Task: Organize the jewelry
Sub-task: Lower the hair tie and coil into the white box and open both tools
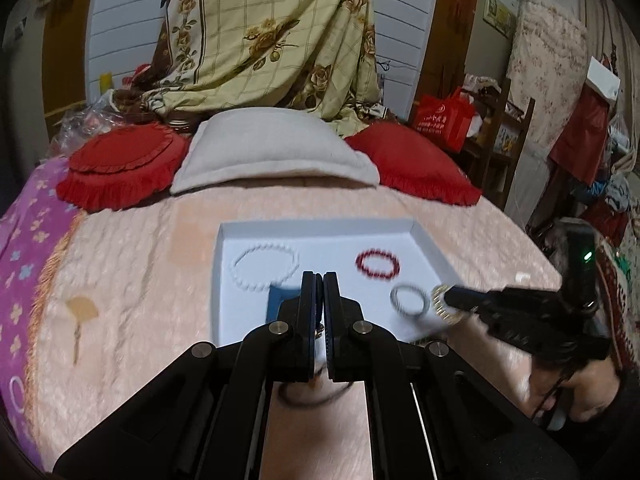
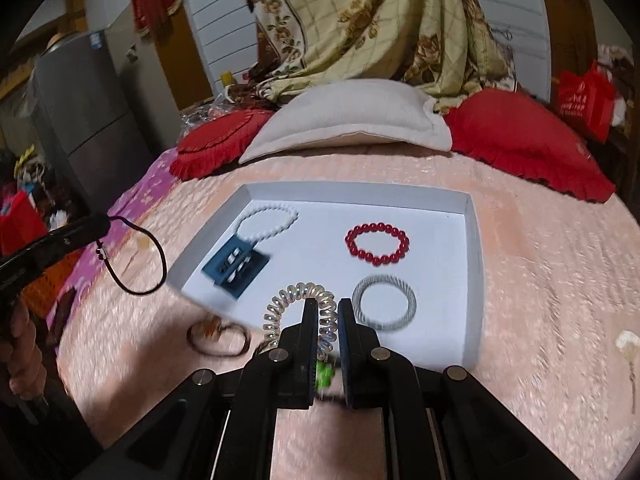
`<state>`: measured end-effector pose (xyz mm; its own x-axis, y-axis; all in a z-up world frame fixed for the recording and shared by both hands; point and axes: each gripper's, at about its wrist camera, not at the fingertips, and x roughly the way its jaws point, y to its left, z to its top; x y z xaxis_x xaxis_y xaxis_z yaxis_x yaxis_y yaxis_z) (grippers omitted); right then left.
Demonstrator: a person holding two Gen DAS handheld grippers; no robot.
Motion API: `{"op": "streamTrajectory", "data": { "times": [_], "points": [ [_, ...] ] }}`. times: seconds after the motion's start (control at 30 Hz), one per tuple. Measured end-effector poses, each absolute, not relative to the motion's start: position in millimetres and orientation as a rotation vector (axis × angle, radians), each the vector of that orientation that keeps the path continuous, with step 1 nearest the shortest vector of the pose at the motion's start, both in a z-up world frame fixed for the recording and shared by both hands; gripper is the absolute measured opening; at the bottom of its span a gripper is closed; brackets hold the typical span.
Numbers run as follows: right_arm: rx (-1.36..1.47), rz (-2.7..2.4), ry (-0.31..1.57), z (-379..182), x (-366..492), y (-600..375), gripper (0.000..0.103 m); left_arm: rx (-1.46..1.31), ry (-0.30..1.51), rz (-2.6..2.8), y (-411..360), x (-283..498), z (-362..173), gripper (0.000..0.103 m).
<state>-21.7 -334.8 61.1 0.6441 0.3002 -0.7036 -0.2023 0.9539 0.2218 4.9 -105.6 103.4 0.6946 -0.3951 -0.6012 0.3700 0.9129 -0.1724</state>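
Tray [image 2: 472, 280] on the bed, left to right: one white bead bracelet [image 2: 267, 222], one blue card [image 2: 236, 266], one red bracelet [image 2: 378, 243], one striped ring [image 2: 384, 303]. Left gripper [image 1: 322, 276] clamped on a dark cord [image 2: 140, 264], mostly hidden. Right gripper [image 2: 327, 304] pinched on one clear coil tie [image 2: 298, 312]; green item behind is blurred.

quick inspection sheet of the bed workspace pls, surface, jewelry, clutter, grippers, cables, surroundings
surface: pink bedspread with a white tray lying on it
job's things: in the tray, white bead bracelet, red bead bracelet, grey striped ring, blue card; brown loop lies outside on the bedspread
clutter: small pale item on the bedspread at the right
grippers: left gripper shut on a thin black cord; right gripper shut on a clear spiral hair tie
cables: nothing seen
surroundings: white pillow, red cushions, floral sheet, red bag
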Motion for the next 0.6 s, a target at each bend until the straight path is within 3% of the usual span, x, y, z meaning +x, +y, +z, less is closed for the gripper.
{"op": "streamTrajectory", "data": {
  "times": [0.23,0.6],
  "points": [
    [0.180,0.223,0.904,33,31,-341,0.009,-0.117,0.753,-0.490,-145,61,83,0.002],
    [0.167,0.168,0.994,4,50,-339,0.009,-0.038,0.968,-0.429,-167,99,-9,0.002]
  ]
}}
